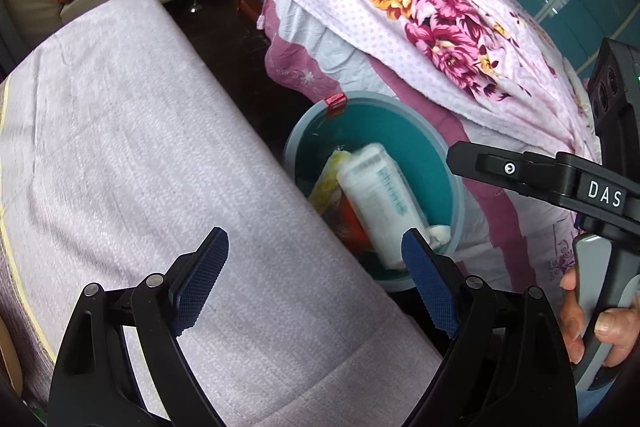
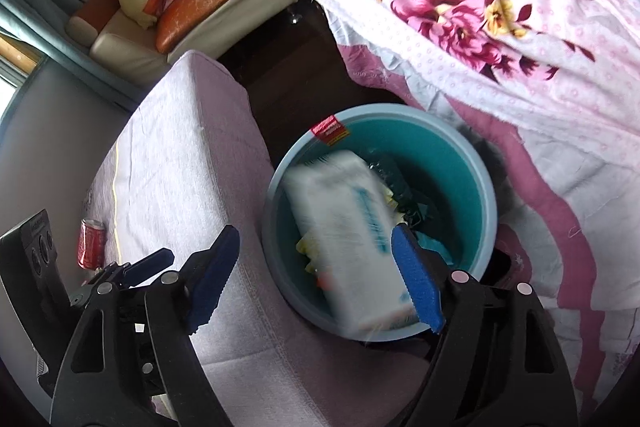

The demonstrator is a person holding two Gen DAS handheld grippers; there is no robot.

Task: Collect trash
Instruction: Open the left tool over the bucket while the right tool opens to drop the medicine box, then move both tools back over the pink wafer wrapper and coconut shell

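Both tongs were released, jaws spread wide with nothing between them. The right tongs hung directly over the bin, and the white packet lay just beyond and below its spread pads, blurred in that view and slanted across the bin's inside. I judged it had been let go there so it would land among the other rubbish: a yellow wrapper and something orange lay beneath it, and a crumpled tissue sat against the wall nearest the left tongs' right pad. The left tongs hovered over the cloth-covered table, the bin ahead and to its right, probably kept aside so the drop had room. A red can lay on the table left of the right tongs, likely trash not yet collected.
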